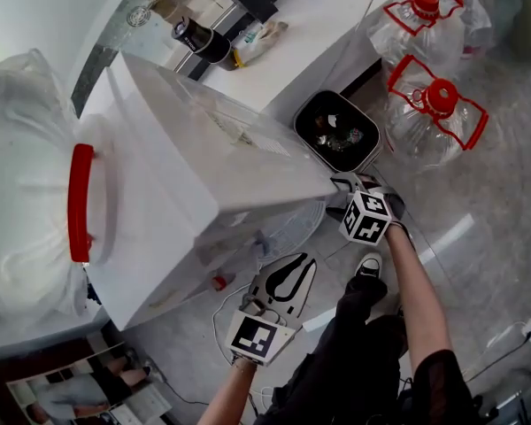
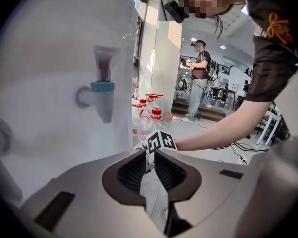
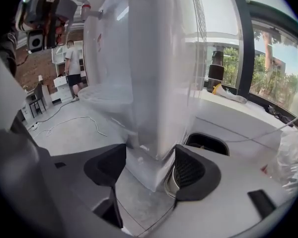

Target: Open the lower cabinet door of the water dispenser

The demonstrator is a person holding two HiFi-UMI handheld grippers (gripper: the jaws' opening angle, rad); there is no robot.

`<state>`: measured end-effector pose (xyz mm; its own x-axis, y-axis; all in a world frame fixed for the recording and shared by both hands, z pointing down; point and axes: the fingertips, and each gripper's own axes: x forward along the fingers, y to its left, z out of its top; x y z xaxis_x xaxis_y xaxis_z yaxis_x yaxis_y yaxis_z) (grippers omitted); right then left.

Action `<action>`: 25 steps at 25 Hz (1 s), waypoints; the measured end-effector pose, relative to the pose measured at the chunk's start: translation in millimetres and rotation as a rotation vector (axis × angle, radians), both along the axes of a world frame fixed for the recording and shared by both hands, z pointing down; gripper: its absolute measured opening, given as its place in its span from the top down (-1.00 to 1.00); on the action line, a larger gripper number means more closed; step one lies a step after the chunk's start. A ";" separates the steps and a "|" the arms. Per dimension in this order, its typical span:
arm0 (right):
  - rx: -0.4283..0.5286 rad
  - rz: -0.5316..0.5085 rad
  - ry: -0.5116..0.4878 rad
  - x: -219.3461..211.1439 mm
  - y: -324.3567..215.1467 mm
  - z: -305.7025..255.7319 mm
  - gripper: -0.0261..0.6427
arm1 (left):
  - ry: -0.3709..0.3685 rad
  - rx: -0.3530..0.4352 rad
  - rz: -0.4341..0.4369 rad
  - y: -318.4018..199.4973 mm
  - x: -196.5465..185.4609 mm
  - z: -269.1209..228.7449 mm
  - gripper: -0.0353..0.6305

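The white water dispenser (image 1: 186,149) fills the head view from above, and a clear water bottle (image 1: 26,193) with a red handle sits on top of it. My right gripper (image 1: 341,197) is at the dispenser's lower right corner. In the right gripper view its jaws (image 3: 150,170) stand open, with the vertical corner edge of the lower cabinet (image 3: 154,167) between them. My left gripper (image 1: 301,264) hangs low in front of the dispenser. A narrow gap shows between its pads (image 2: 149,165), with only floor behind. The blue tap (image 2: 103,95) is above it.
A black waste bin (image 1: 336,131) stands right of the dispenser, beside a white counter (image 1: 319,34). Several clear bottles with red caps (image 1: 434,104) lie on the floor further right. A white cable (image 1: 221,312) trails near my left gripper. A person (image 2: 196,78) stands in the background.
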<state>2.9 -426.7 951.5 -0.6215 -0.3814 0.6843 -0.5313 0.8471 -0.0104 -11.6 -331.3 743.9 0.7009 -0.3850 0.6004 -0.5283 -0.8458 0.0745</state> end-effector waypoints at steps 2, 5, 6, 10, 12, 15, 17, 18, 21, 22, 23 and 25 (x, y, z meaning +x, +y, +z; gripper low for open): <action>0.000 0.016 0.002 -0.2 0.2 -0.2 -0.01 | 0.003 -0.002 -0.018 -1.4 -2.4 -0.2 0.74; -0.009 0.034 0.014 -0.5 0.9 -0.5 0.02 | 0.007 0.005 -0.032 -2.2 -2.9 -3.7 0.74; -0.014 0.044 0.015 -0.5 1.8 -0.6 0.03 | 0.007 0.007 -0.034 -1.0 -2.6 -5.6 0.74; -0.040 0.113 -0.007 1.0 5.6 -2.8 0.06 | 0.008 -0.001 -0.041 9.1 -1.8 -13.9 0.74; -0.061 0.163 -0.035 1.2 6.6 -5.8 0.07 | -0.001 -0.005 -0.036 16.2 -3.0 -16.5 0.74; -0.077 0.215 -0.045 0.0 12.5 -9.9 0.06 | -0.015 -0.008 -0.038 28.5 -4.6 -21.8 0.74; -0.081 0.236 -0.029 1.7 15.9 -11.6 0.04 | -0.016 -0.006 -0.047 34.5 -5.8 -26.2 0.74; -0.084 0.246 -0.022 2.7 17.3 -12.2 0.04 | -0.012 -0.006 -0.056 36.8 -7.0 -28.8 0.74; -0.085 0.265 0.004 5.4 29.3 -11.8 0.09 | -0.015 -0.009 -0.092 45.7 -16.6 -33.2 0.74; -0.083 0.269 0.003 7.1 36.1 -11.7 0.10 | -0.026 -0.013 -0.100 49.3 -20.8 -32.5 0.74; -0.082 0.270 -0.003 9.7 43.4 -11.9 0.13 | -0.034 -0.016 -0.108 52.5 -24.2 -31.3 0.74; -0.080 0.263 -0.004 16.4 58.7 -12.7 0.18 | -0.034 -0.023 -0.126 56.9 -28.2 -29.6 0.74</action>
<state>19.2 -368.0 938.8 -0.5112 -0.4746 0.7165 -0.7327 0.6765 -0.0747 -39.8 -274.4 714.3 0.6270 -0.4545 0.6327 -0.6332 -0.7705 0.0739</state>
